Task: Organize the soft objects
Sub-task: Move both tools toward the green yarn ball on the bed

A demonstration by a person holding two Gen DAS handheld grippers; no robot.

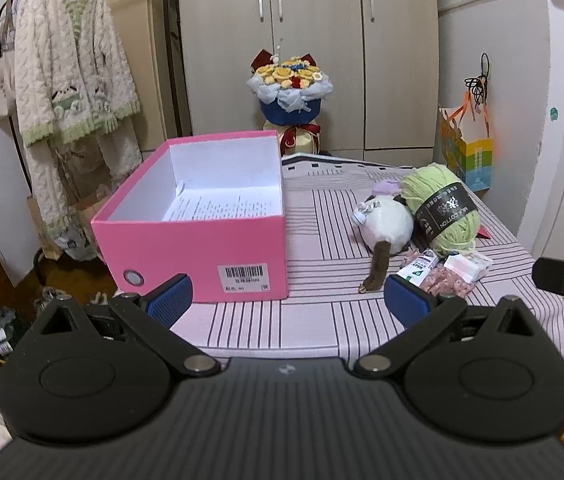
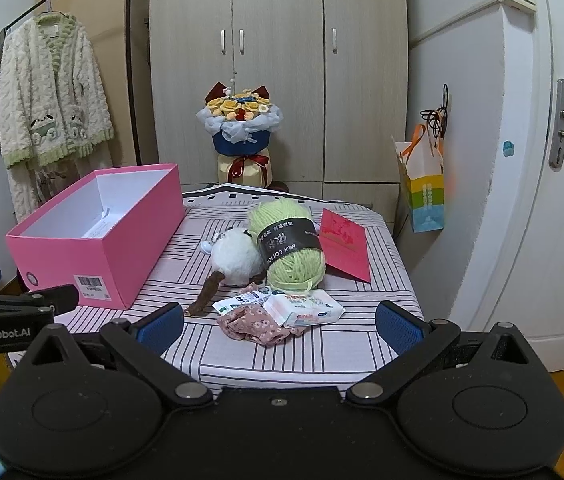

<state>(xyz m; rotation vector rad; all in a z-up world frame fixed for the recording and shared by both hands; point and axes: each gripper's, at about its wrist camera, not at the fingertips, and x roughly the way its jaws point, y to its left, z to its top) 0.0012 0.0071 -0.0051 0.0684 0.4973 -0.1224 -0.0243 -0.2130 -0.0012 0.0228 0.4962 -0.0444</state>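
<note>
An open pink box (image 1: 209, 240) (image 2: 97, 248) stands on the left of the striped table, with only a printed sheet inside. To its right lie a white plush cat with a brown tail (image 1: 388, 230) (image 2: 235, 256), a green yarn skein with a black band (image 1: 442, 204) (image 2: 290, 240), a pink floral cloth (image 2: 255, 322) (image 1: 448, 280) and a tissue pack (image 2: 302, 308) (image 1: 468, 266). My left gripper (image 1: 288, 300) hovers open at the table's near edge, in front of the box. My right gripper (image 2: 279, 326) is open too, just short of the floral cloth.
A red envelope (image 2: 344, 244) lies behind the yarn. A small white-green packet (image 2: 237, 302) sits beside the cloth. Beyond the table are a flower bouquet (image 2: 241, 128), a wardrobe, a hanging cardigan (image 2: 47, 100) on a rack, a paper bag (image 2: 424, 188) and a door at right.
</note>
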